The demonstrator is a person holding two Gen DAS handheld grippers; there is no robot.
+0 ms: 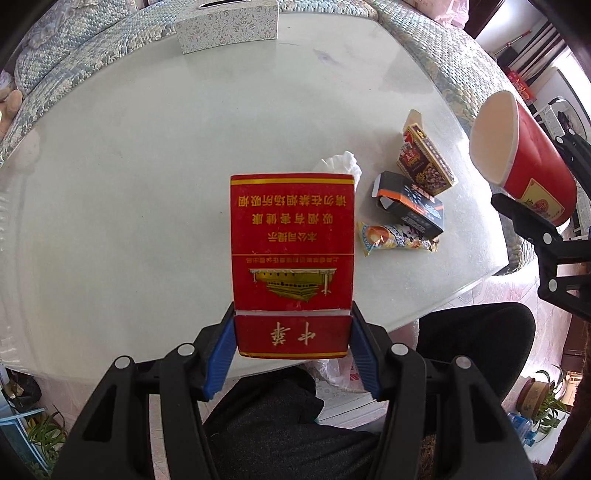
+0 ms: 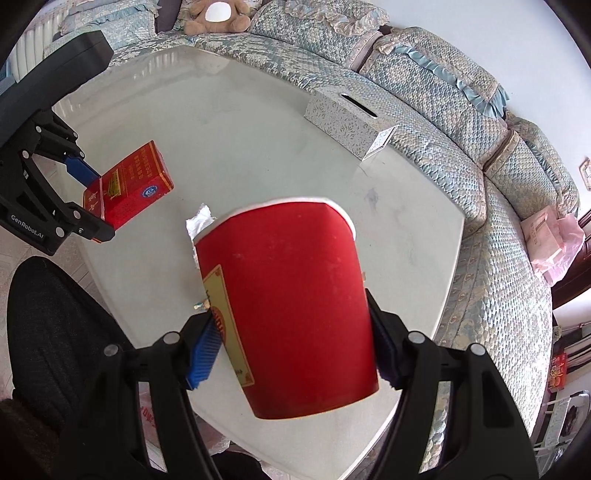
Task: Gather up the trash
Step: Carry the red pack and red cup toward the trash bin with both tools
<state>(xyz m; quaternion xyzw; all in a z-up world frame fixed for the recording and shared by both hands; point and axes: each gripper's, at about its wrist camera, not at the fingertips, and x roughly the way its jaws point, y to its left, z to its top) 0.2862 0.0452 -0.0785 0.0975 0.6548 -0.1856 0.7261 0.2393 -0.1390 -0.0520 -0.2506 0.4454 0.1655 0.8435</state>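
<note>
My left gripper (image 1: 291,339) is shut on a red cigarette pack (image 1: 291,240) and holds it above the table's near edge; the pack also shows in the right wrist view (image 2: 127,188). My right gripper (image 2: 295,343) is shut on a red paper cup (image 2: 291,306), held tilted above the table; the cup shows at the right of the left wrist view (image 1: 524,155). On the table lie a crumpled white tissue (image 1: 341,164), a dark red box (image 1: 424,162), a black box (image 1: 408,206) and a yellow snack wrapper (image 1: 395,236).
A glass-topped table (image 1: 147,184) is ringed by a blue quilted sofa (image 2: 461,122). A patterned tissue box (image 1: 227,27) stands at the table's far edge. A plastic bag (image 1: 338,371) lies on the floor beside my dark-trousered knee (image 1: 476,343).
</note>
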